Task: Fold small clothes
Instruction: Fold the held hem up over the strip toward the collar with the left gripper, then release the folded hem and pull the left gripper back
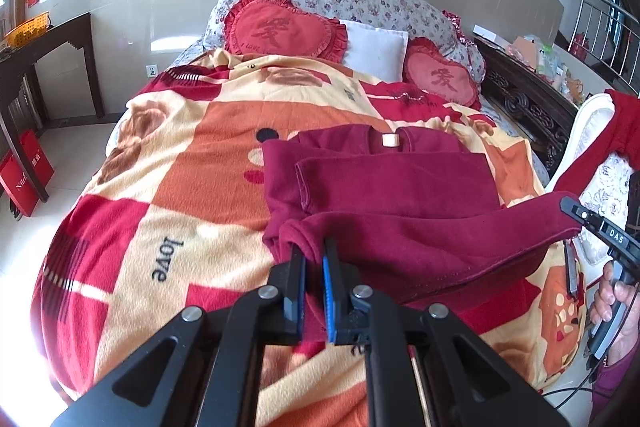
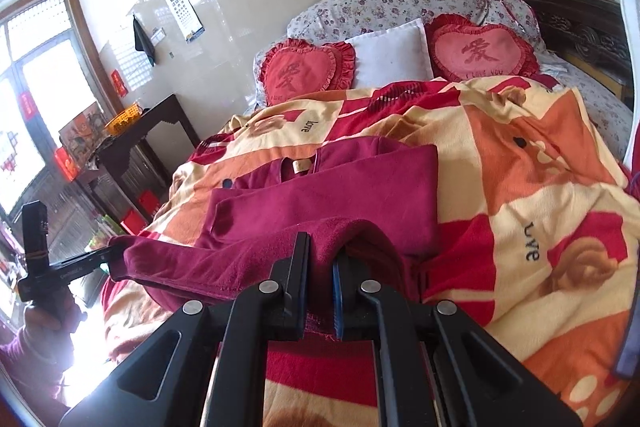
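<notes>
Maroon fleece garment (image 1: 400,183) is lying on the patterned blanket (image 1: 180,187) mid-bed, collar end with a tan label (image 1: 389,139) pointing toward the pillows, sleeves already folded across the body. Near hem is hanging lifted off the blanket, stretched between both tools.

Left gripper (image 1: 314,251) is pointing steeply down, jaws pressed together and pinching the hem's left corner; cloth is bunching over the black fingers (image 1: 296,267), blue pad showing on the inner face. Right gripper (image 2: 320,247) is angling down less steeply, jaws clamped on the right corner, fleece draping over both tips in a rounded hump. In the left view the right tool is showing at frame edge, a hand (image 1: 616,299) wrapping its handle; in the right view the left tool's handle and hand (image 2: 44,311) are sitting at the far left, partly blown out by window glare.

Materials: garment is soft, matte, napped, with a stitched hem; blanket is plush fleece in orange, cream and red blocks printed "love". Two red heart cushions (image 2: 308,71) with ruffled edges are flanking a white pillow (image 2: 392,57) against a floral bolster (image 2: 380,3).

Hidden: hem underside and actual pad contact are covered by cloth. Bed's near edge is cut off by the gripper frames. Dark carved headboard (image 1: 524,99) is only partly visible.
</notes>
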`<state>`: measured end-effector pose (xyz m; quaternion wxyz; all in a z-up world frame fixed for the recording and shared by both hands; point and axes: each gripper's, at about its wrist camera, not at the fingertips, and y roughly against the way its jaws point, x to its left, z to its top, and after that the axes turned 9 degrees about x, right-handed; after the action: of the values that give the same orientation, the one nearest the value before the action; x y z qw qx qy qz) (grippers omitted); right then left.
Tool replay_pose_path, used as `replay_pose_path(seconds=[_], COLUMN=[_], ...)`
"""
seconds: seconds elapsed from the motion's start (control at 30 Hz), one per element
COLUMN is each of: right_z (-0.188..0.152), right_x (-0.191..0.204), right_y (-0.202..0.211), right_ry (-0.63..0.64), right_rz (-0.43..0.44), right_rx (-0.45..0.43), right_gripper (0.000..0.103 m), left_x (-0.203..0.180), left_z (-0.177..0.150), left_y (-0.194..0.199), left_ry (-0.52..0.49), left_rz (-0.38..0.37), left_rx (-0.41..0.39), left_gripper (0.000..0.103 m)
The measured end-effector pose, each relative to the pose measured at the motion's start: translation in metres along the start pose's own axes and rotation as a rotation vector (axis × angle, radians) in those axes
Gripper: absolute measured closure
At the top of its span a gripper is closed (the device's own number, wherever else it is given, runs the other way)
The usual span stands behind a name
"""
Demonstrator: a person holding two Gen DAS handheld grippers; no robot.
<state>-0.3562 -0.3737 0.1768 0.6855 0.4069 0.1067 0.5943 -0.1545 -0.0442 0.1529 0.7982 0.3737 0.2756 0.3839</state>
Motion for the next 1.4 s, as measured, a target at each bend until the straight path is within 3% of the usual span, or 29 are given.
replay_pose_path(seconds=[0.13,0.37,0.53,0.63,0.73,0.83,0.93,0.97,1.0,1.03,1.13,1.3,1.4], right_z=[0.026,0.070,0.088,0.097,0.105,0.110,0.110,0.108,0.105,0.099,0.081,0.077,0.094], right_x=[-0.008,-0.028,-0.041,-0.054,-0.070,-0.085,-0.094,-0.095,-0.094,-0.089,-0.061,-0.022,-0.022], right_y=[-0.018,-0.075,-0.117,-0.138,-0.159,-0.157,-0.120,-0.108,-0.098,-0.090,-0.085,-0.133,-0.166], right_ry=[-0.004,-0.042,-0.068,-0.117,-0.186,-0.251,-0.275,-0.282,-0.273,-0.241,-0.097,0.067,0.054], right_rz=[-0.024,-0.045,-0.056,-0.050,-0.002,0.047,0.057,0.056,0.065,0.080,0.044,-0.044,-0.081], right_rx=[0.000,0.065,0.116,0.131,0.149,0.146,0.019,-0.003,-0.017,-0.026,0.008,0.109,0.116], right_gripper=[0.103,0.103,0.103,0.103,0.103,0.091,0.080,0.080,0.080,0.080,0.089,0.091,0.091], left_x=[-0.001,0.007,0.016,0.023,0.025,0.029,0.034,0.033,0.034,0.033,0.028,0.010,0.010], left_z=[0.025,0.075,0.092,0.099,0.106,0.110,0.115,0.116,0.117,0.118,0.113,0.110,0.111], left_y=[-0.019,-0.087,-0.133,-0.152,-0.162,-0.156,-0.141,-0.134,-0.123,-0.113,-0.100,-0.132,-0.163], left_ry=[-0.005,0.033,0.067,0.091,0.089,0.092,0.118,0.122,0.119,0.106,0.078,0.021,0.035], left_rz=[0.014,0.043,0.059,0.032,-0.004,-0.068,-0.136,-0.112,-0.085,-0.084,-0.050,0.003,0.029], left_rx=[0.002,0.082,0.134,0.151,0.168,0.175,0.158,0.137,0.094,0.046,0.000,0.080,0.096], left_gripper=[0.095,0.095,0.095,0.095,0.090,0.079,0.052,0.039,0.035,0.034,0.031,0.031,0.031])
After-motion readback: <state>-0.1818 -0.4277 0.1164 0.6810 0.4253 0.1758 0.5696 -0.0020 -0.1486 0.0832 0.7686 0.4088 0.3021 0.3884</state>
